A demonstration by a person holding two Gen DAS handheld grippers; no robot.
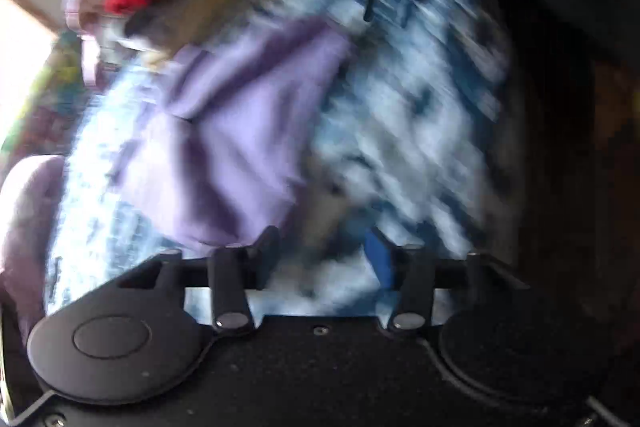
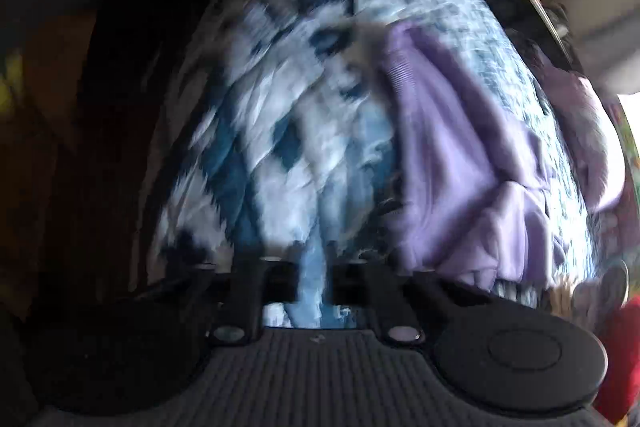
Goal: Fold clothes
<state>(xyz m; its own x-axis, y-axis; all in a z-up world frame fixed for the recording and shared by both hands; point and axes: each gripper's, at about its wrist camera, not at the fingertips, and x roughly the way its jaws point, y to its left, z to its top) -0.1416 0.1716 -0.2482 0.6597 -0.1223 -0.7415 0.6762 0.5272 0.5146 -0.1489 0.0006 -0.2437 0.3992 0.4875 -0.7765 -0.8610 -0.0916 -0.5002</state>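
Black jaws of our left gripper (image 1: 320, 251) stand spread over the blue-and-white patterned cloth (image 1: 400, 131), nothing between them. Our right gripper (image 2: 316, 267) has pale blue fabric running between its jaws; through the blur we cannot tell whether they pinch it. At centre frame lies the lilac garment (image 1: 232, 147), crumpled and unfolded. Grabbing now risks catching the cloth beneath it.

both views ride a gripper and look steeply down along its 2 fingers, close over the blue-and-white patterned cloth (image 1: 400, 131) (image 2: 280, 131). they share the lilac garment (image 1: 240, 147) (image 2: 460, 167), left of centre in the left wrist view, right of centre in the right wrist view. heavy blur in both.
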